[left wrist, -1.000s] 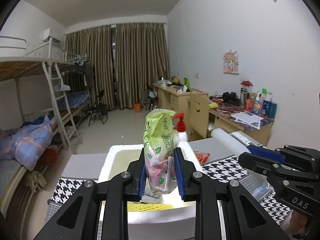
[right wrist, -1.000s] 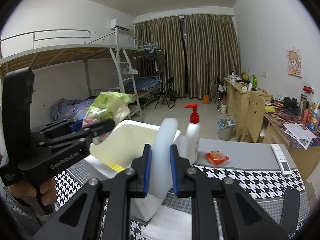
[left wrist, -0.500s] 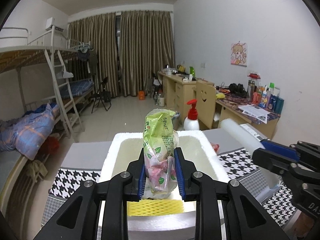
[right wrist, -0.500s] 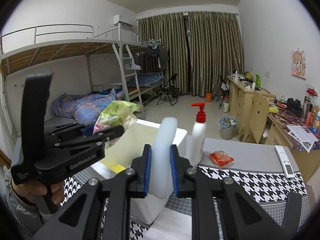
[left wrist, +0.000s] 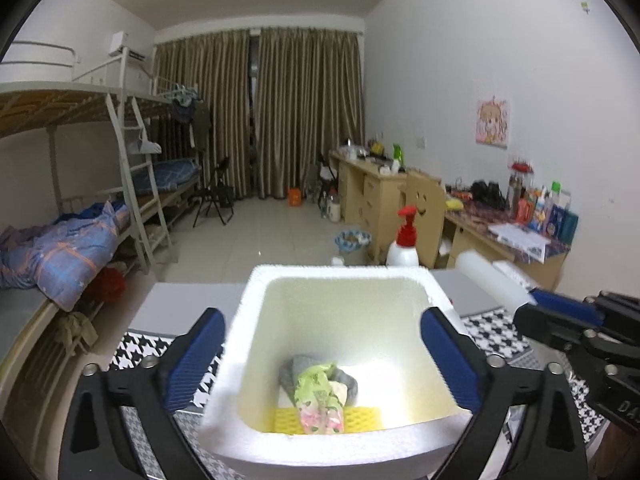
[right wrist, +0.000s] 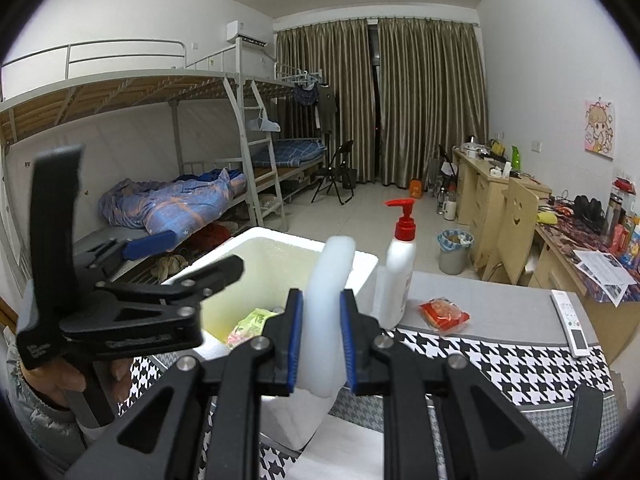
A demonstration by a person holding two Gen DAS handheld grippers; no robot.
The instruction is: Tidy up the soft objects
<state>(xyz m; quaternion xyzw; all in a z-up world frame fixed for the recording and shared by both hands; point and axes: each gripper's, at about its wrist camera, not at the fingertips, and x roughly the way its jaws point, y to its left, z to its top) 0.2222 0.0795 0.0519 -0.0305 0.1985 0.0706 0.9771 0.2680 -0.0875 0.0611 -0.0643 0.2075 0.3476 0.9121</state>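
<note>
Released since the earlier frame, the green-and-pink plastic packet no longer stands between the blue pads of the left gripper; it lies on the floor of the white foam box, across a grey cloth and a yellow foam mesh sleeve. Jaws of the left gripper are opening, spread wide over the box with nothing between them. The right gripper is clamped on a white foam sheet, bent into an arch and held upright just beside the box's near wall.

Step in hand, as judged: depositing one soft item, with the foam sheet next. That move would call for the left gripper to draw clear of the opening, then for the right to carry the sheet over the rim and let go; the springy arch may unfold and resist lying flat.

Surface: a table under a black-and-white houndstooth cloth, bearing a red-capped pump bottle, a red snack packet and a white remote control. Room: a dormitory with a bunk bed, drawn curtains and cluttered desks.
</note>
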